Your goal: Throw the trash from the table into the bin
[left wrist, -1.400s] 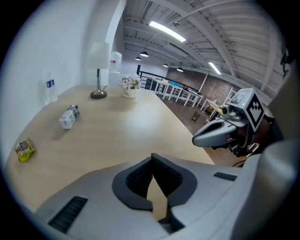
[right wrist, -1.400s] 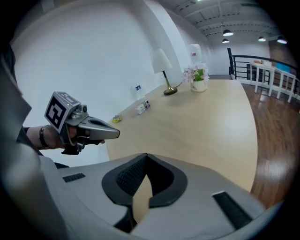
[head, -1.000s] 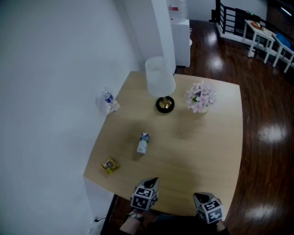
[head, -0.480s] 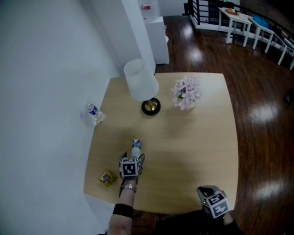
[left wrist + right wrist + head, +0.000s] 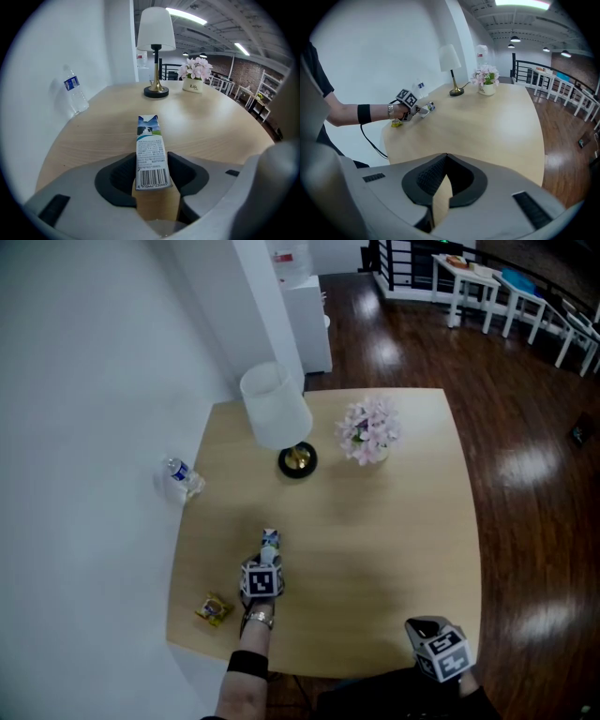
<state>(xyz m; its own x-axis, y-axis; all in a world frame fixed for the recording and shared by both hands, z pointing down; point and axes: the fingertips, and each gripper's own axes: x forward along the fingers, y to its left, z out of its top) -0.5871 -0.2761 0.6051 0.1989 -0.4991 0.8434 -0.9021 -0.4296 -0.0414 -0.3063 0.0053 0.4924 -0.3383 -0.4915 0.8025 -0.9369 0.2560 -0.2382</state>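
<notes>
A small milk carton (image 5: pixel 270 540) lies on the wooden table (image 5: pixel 394 549), left of the middle. My left gripper (image 5: pixel 268 561) has come down over its near end. In the left gripper view the carton (image 5: pixel 151 145) sits between the jaws of my left gripper (image 5: pixel 151 177); they have just been closing and both pads touch its sides. My right gripper (image 5: pixel 419 629) hovers at the table's near right edge; in the right gripper view my right gripper (image 5: pixel 446 159) has its jaws shut on nothing. A yellow snack wrapper (image 5: pixel 212 609) and a clear water bottle (image 5: pixel 180 475) are also on the table.
A white-shaded lamp (image 5: pixel 277 409) and a pot of pink flowers (image 5: pixel 367 427) stand at the table's far side. A white wall runs along the left edge. Dark wooden floor lies to the right, with white furniture (image 5: pixel 492 282) in the far corner. No bin is in view.
My left gripper has reached forward from the near table edge to the milk carton and now stands round it. The view has shifted a little; the right gripper has stayed put.
</notes>
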